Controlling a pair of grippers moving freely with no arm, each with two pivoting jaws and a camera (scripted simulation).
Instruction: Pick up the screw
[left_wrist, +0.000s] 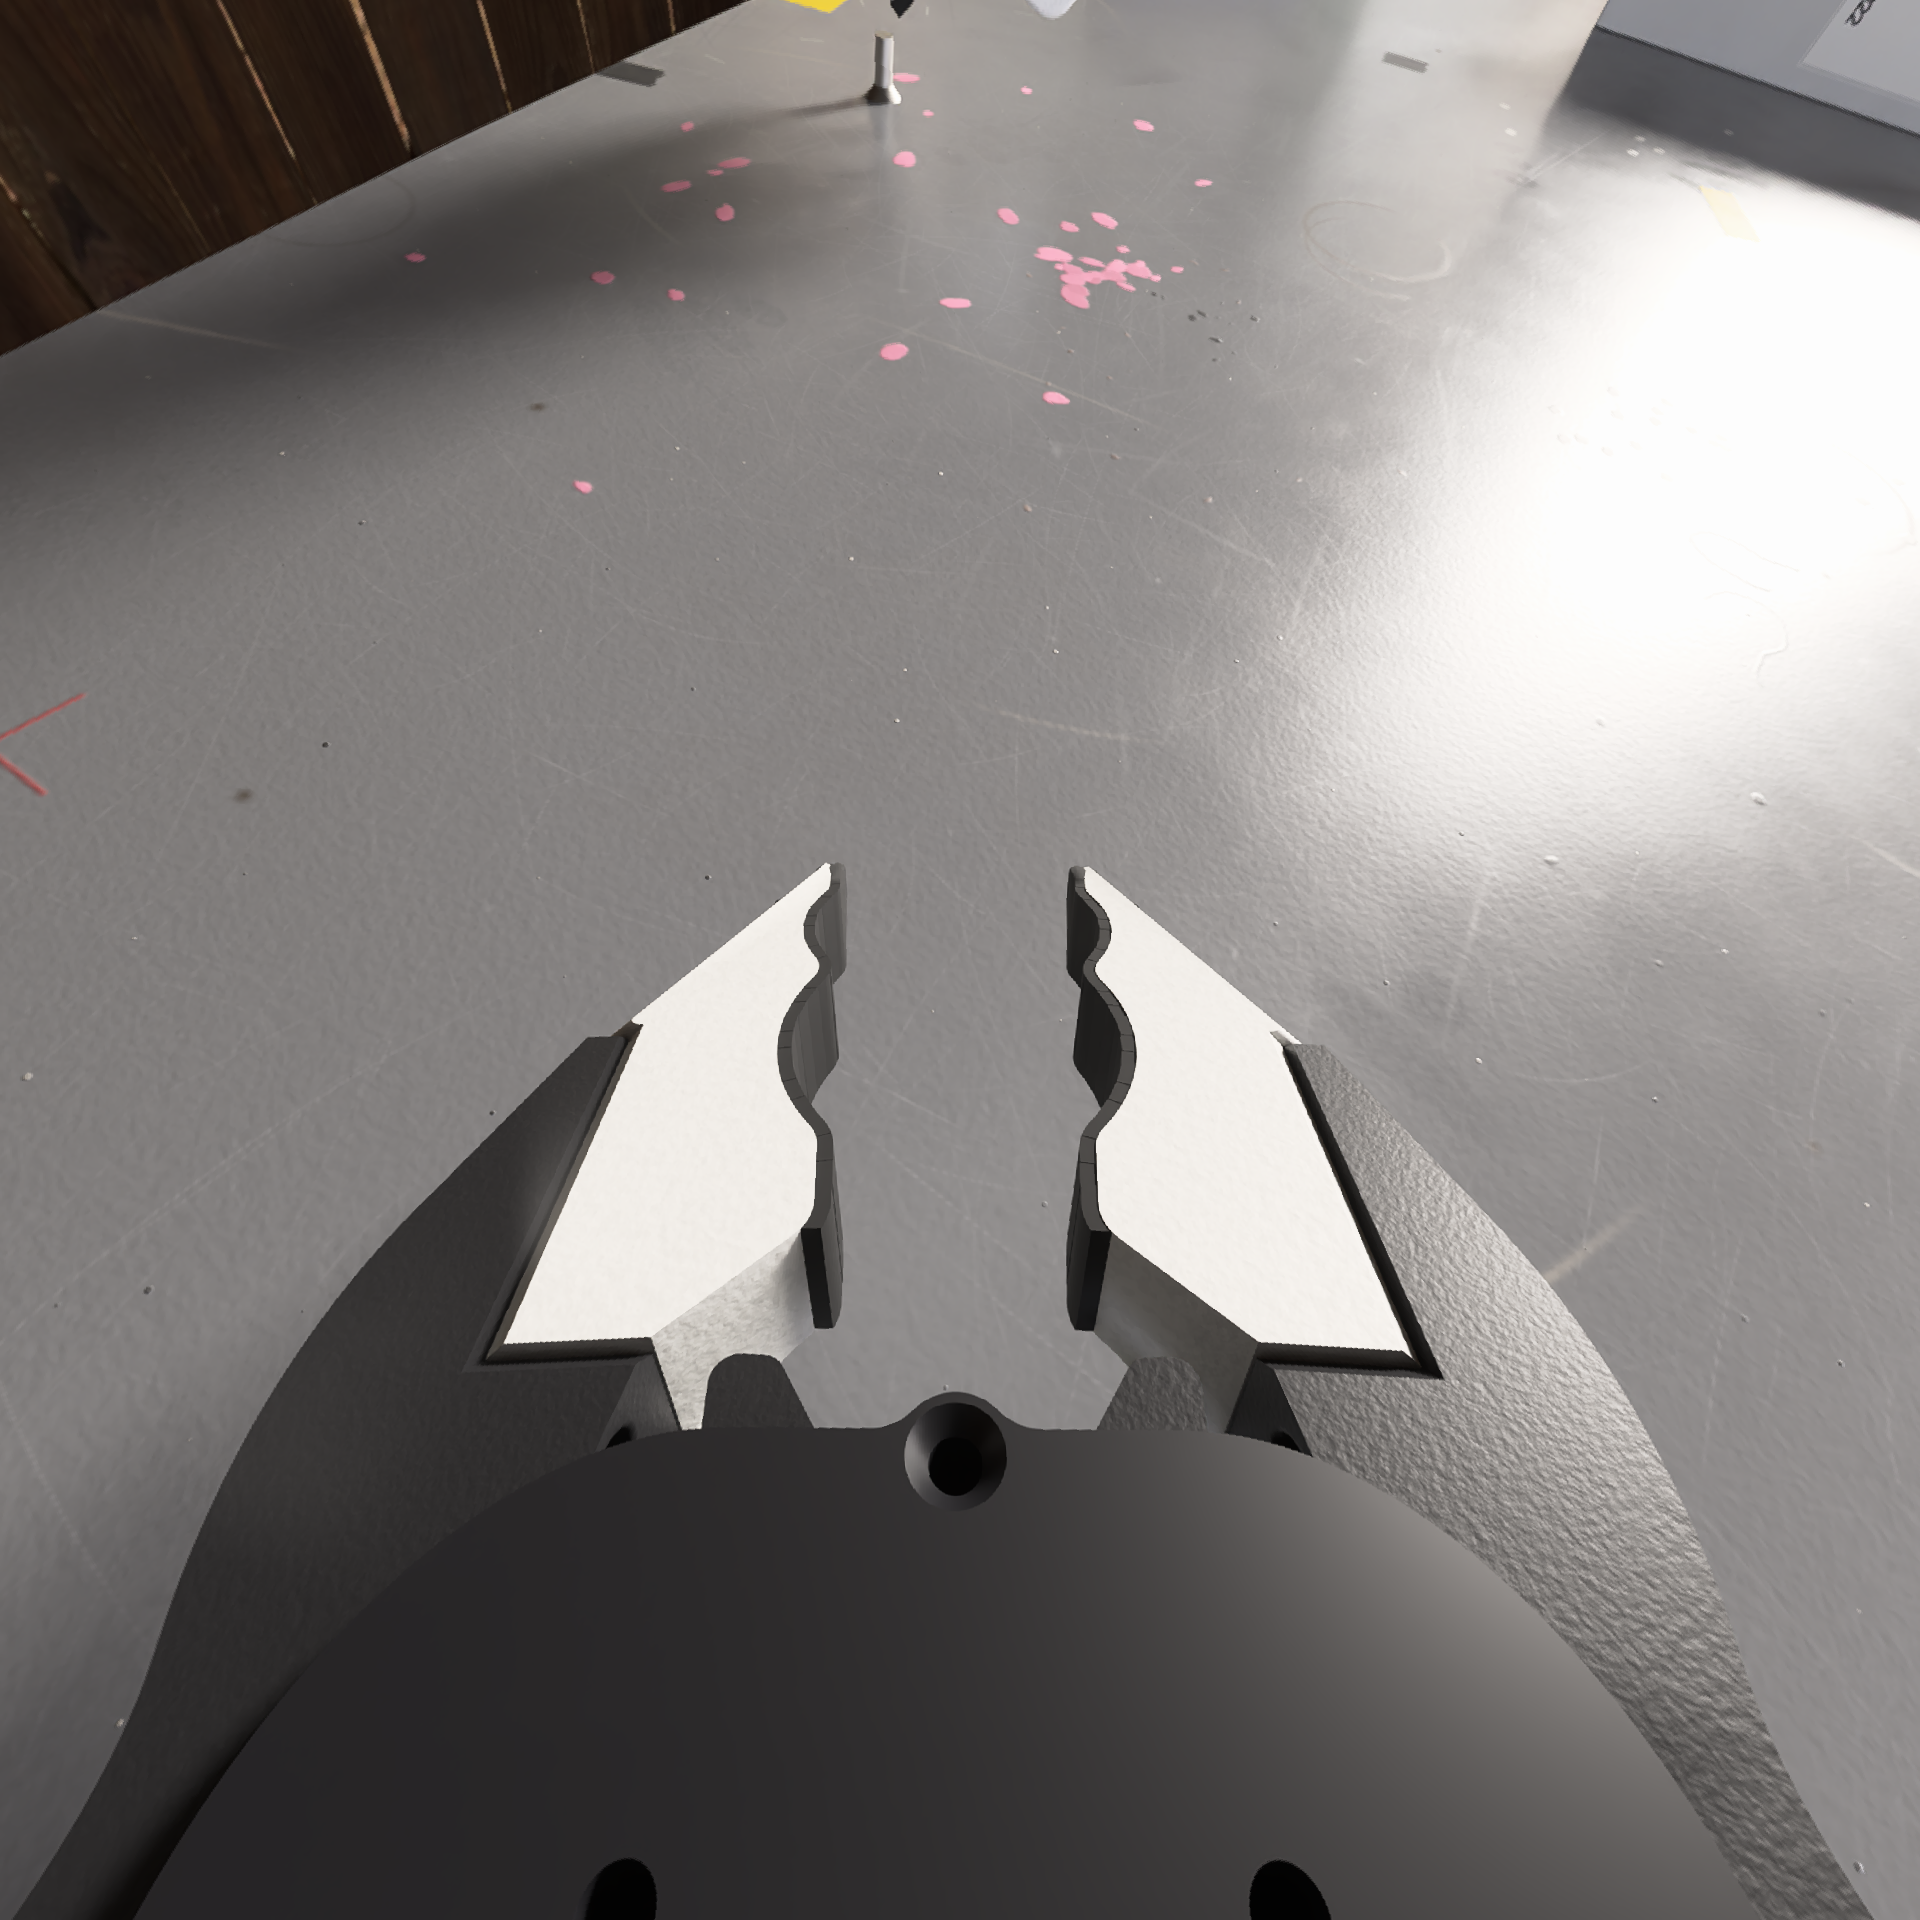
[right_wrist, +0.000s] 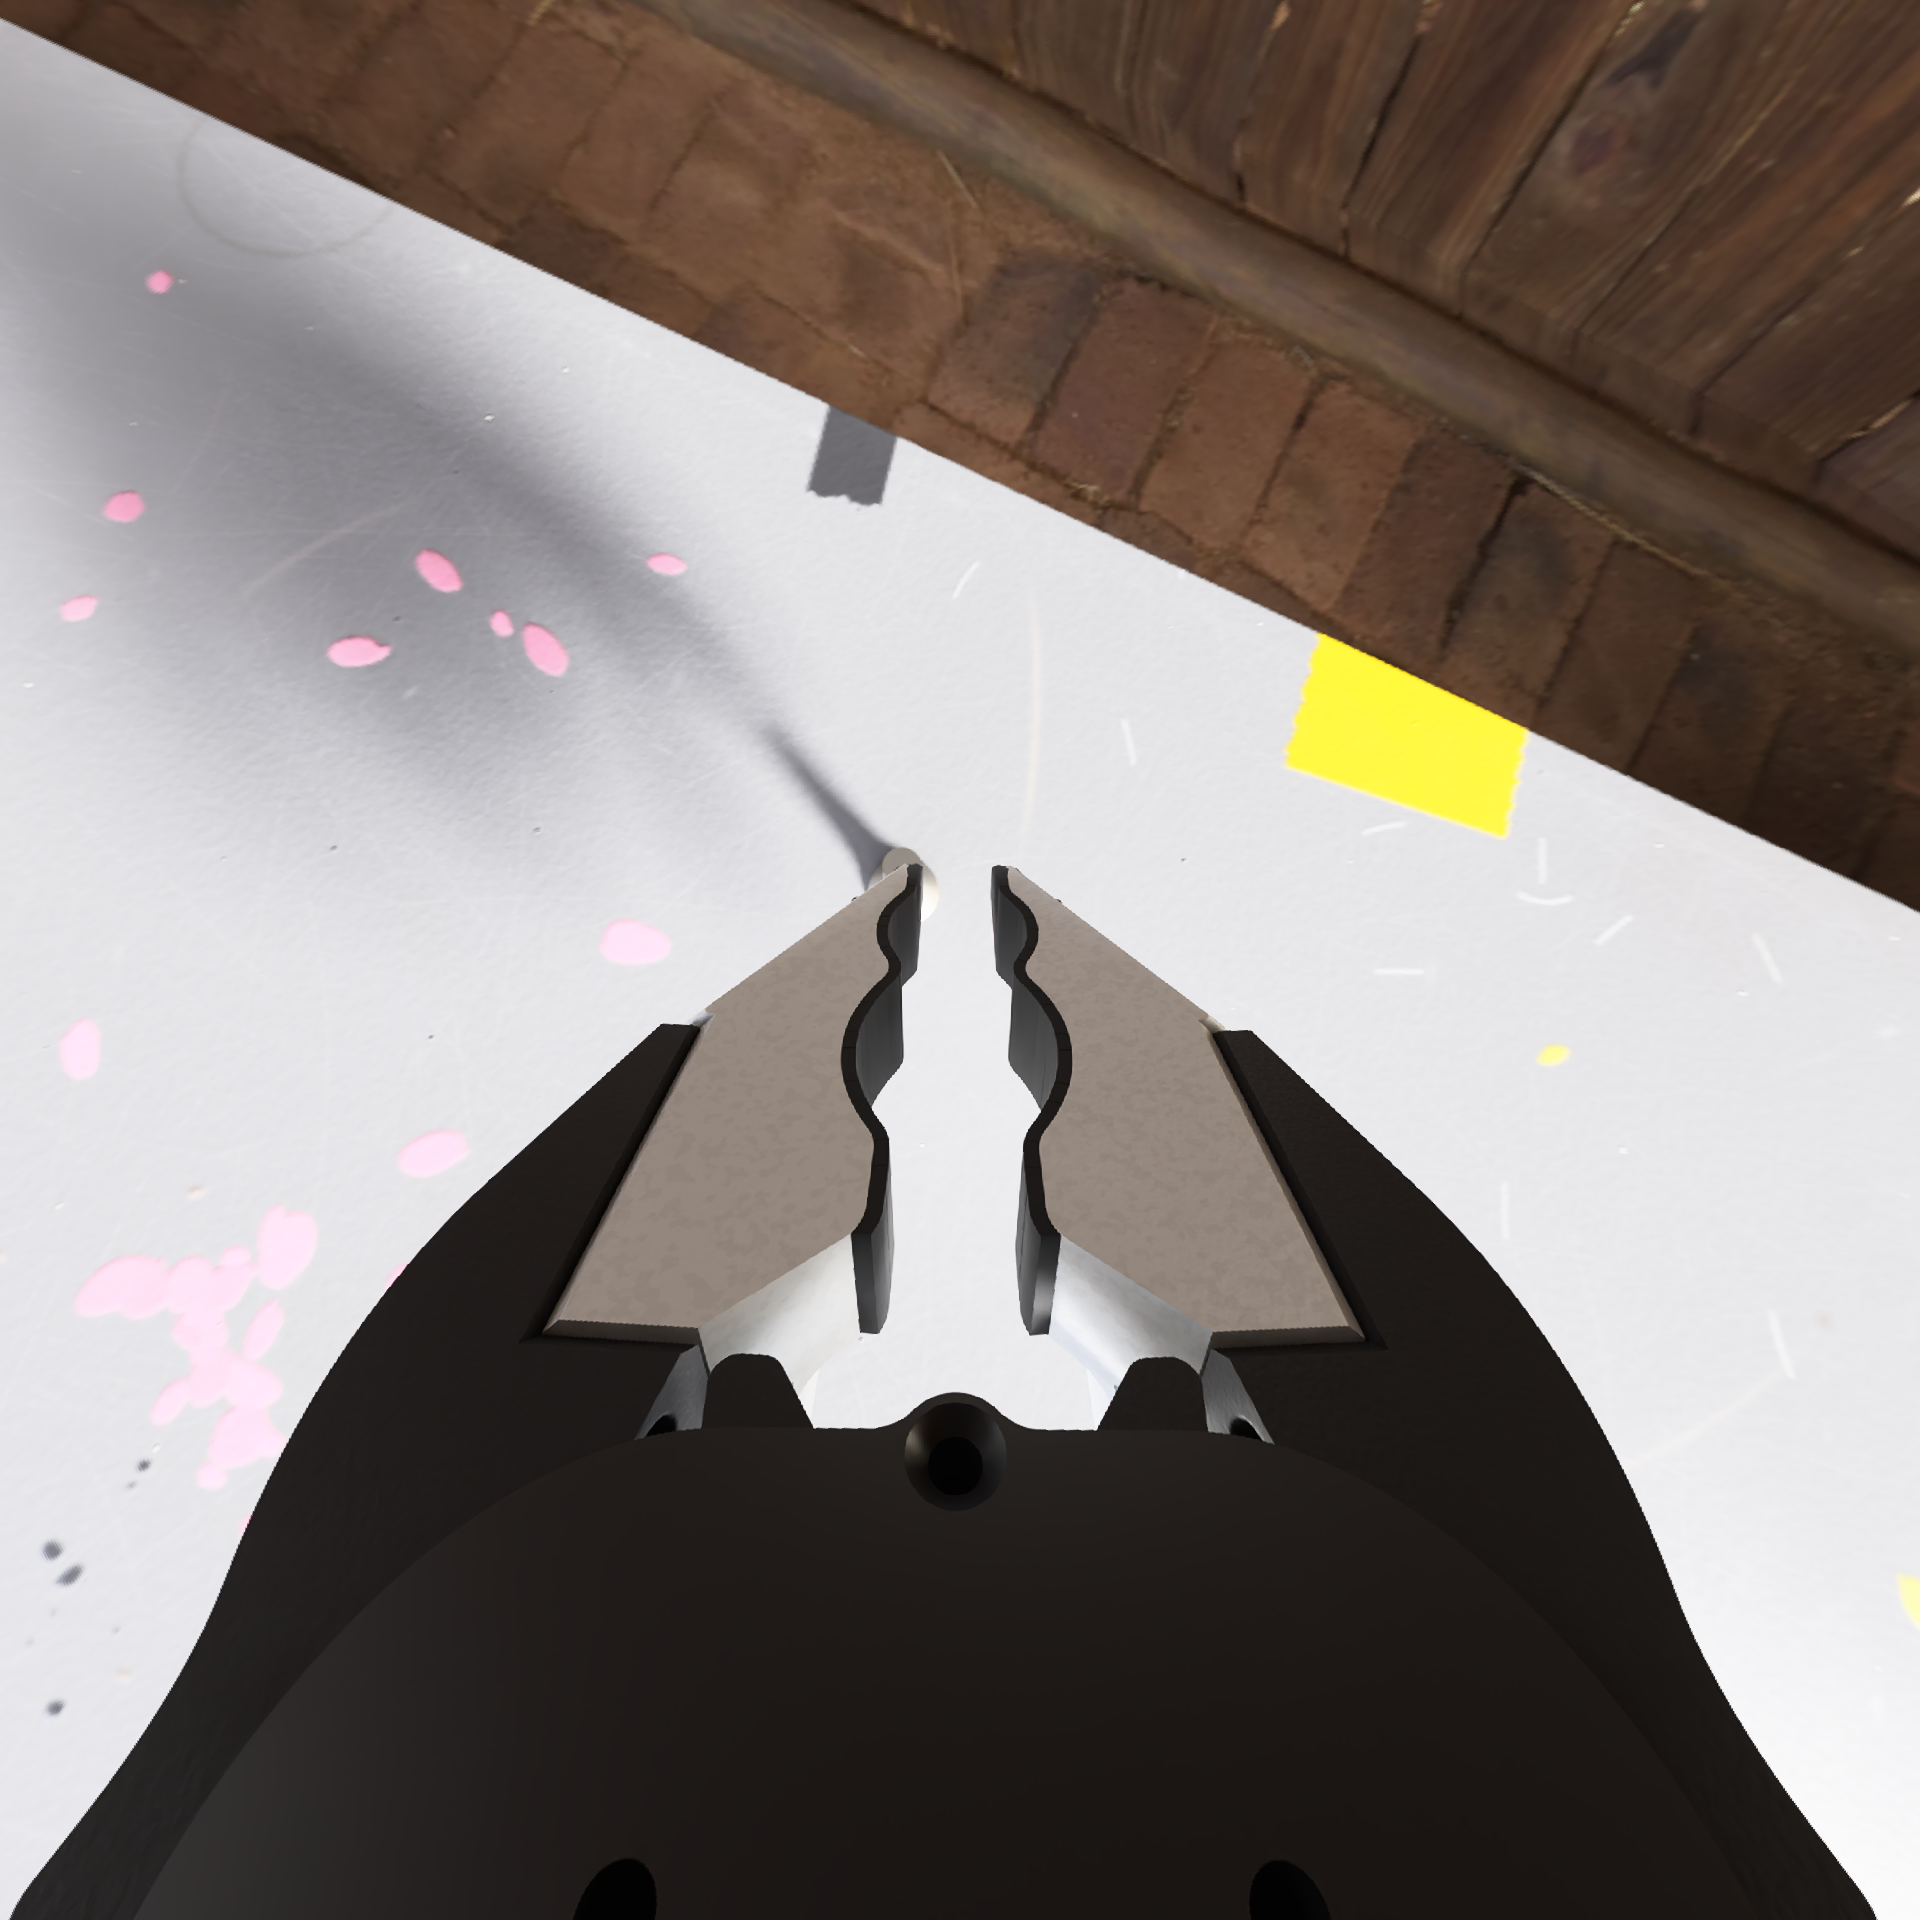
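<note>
A small silver screw (left_wrist: 883, 71) stands head-down on the grey table (left_wrist: 623, 623), far ahead of my left gripper (left_wrist: 956, 873). The left gripper is open and empty, low over the table. In the right wrist view I look down at the screw's shaft end (right_wrist: 906, 864), which peeks out beside the tip of the left finger (right_wrist: 831, 997). My right gripper (right_wrist: 956, 878) is open with a narrow gap between its jaws. The screw sits at the left fingertip, mostly hidden by it, and is not clamped.
Pink paint spots (left_wrist: 1091, 270) dot the table. A yellow tape patch (right_wrist: 1408, 738) and a grey tape strip (right_wrist: 852, 468) lie near the table's far edge, with brick floor (right_wrist: 1143, 343) beyond. A pale box (left_wrist: 1766, 83) stands at the far right.
</note>
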